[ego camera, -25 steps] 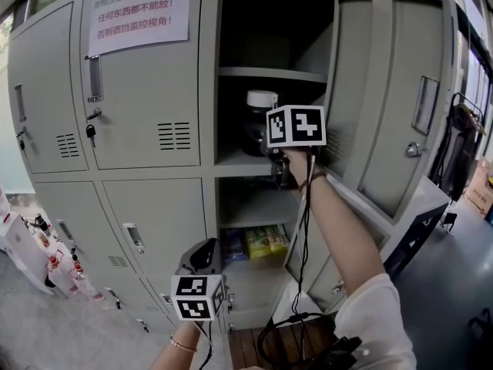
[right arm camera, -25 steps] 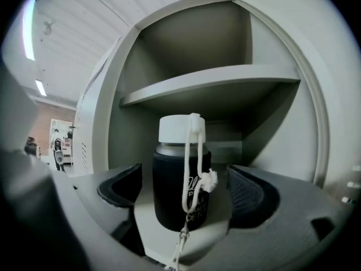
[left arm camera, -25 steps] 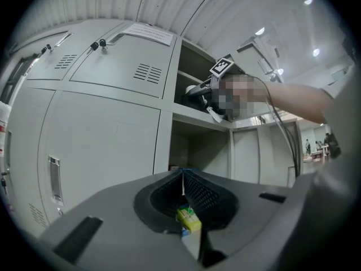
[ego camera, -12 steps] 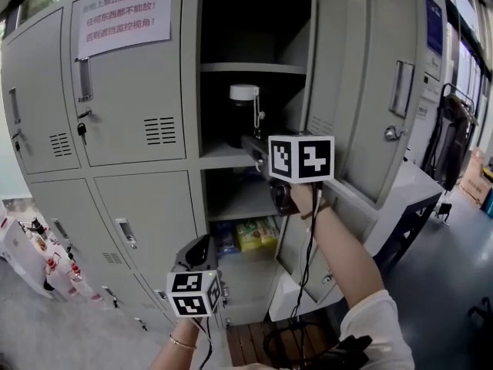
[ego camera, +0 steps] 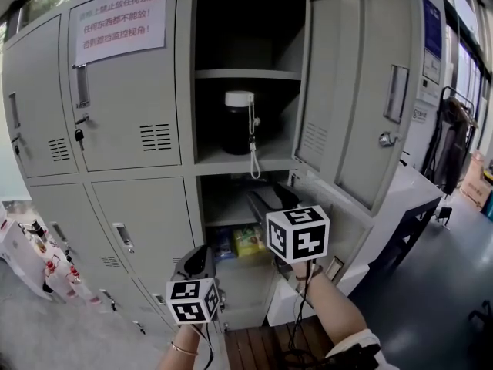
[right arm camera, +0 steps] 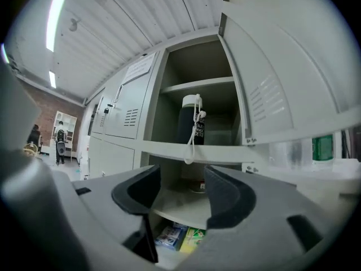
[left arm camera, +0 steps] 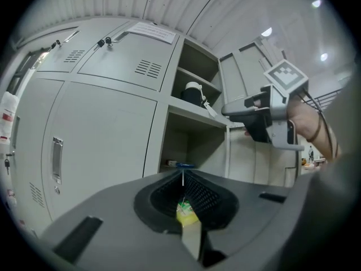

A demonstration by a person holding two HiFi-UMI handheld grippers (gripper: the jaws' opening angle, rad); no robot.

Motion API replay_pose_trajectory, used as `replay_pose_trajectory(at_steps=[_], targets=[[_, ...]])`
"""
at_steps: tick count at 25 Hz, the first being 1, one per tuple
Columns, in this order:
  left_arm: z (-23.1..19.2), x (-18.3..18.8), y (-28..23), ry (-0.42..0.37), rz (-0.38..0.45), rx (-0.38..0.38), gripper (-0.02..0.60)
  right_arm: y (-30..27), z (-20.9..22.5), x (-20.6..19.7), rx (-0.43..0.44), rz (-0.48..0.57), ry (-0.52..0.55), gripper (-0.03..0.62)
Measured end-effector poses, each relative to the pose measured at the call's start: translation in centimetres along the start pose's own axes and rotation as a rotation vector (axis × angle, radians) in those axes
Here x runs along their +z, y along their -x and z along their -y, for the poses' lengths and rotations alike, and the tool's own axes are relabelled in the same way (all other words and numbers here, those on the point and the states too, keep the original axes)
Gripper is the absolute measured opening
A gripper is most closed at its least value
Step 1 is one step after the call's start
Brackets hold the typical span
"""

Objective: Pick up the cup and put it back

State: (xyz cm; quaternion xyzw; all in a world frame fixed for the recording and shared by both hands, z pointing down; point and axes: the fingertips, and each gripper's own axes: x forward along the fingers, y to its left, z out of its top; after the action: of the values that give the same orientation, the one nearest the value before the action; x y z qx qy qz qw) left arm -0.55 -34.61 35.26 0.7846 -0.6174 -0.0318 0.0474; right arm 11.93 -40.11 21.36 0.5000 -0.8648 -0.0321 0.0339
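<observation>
Closest in, at seven o'clock in the head view, the left gripper (left arm camera: 182, 176) hangs low. Its dark mesh-faced jaws are drawn together at the tips with nothing gripped. The yellow-green patch showing beneath them looks like background, probably packets in the bottom compartment. Just beyond, at six o'clock, here's the news: a second ago the right gripper (right arm camera: 178, 189) was up at the black cylindrical cup with a white lid (ego camera: 238, 123), jaws spread wide. Now it has dropped well below the shelf and pulled back, and its jaws are closing as we watch, partway in, with only empty air between them. That reads as a release and a retreat, so I'd call the put-back done and the task all but finished. Further out, at twelve o'clock from that gripper, the cup stands upright on the middle shelf (ego camera: 271, 160) of the open grey metal locker (ego camera: 185, 91), well apart from both grippers. White lettering runs down its side in the right gripper view. A white loop cord (ego camera: 253, 149) hangs from the lid and dangles over the shelf's front edge. The cup looks steady and square on its base.
</observation>
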Motion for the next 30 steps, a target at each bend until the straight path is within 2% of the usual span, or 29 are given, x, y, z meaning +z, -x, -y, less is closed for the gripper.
replay_pose_trajectory(at_steps=[14, 21, 30], targets=[[-1.1, -1.2, 0.1, 0.025, 0.001, 0.048, 0.012, 3.7, 0.5, -11.0, -0.147, -0.052, -0.022, 0.062], [-0.2, -1.4, -0.3, 0.014, 0.004, 0.031, 0.012, 4.4, 0.6, -13.4, -0.185, -0.065, -0.035, 0.002], [0.0, -1.9, -0.5, 0.007, 0.001, 0.025, 0.012, 4.5, 0.6, -17.2, -0.199, -0.103, -0.08, -0.009]])
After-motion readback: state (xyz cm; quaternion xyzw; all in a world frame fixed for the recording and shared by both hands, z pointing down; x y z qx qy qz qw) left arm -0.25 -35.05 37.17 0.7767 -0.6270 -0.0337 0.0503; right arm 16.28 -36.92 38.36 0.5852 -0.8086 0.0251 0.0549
